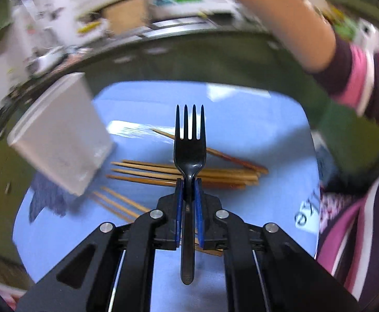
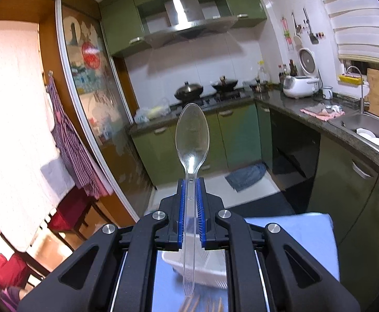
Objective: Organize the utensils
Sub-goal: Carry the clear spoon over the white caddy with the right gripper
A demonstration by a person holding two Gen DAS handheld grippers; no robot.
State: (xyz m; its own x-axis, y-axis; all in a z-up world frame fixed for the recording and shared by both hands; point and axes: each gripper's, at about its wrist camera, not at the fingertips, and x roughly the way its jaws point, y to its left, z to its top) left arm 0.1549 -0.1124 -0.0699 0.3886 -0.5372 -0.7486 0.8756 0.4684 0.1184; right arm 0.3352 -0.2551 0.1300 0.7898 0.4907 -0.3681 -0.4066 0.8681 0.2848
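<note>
Left hand-held gripper clamped tight on black plastic fork, tines pointing forward, above light blue bench. Bamboo chopsticks lying scattered on bench under fork. White container at left, blurred, tilted. Right hand-held gripper closed on clear plastic spoon, bowl forward, raised toward kitchen; white container on bench below it.

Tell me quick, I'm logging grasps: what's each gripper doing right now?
Left gripper: closed on the black plastic fork.
Right gripper: closed on the clear plastic spoon.
</note>
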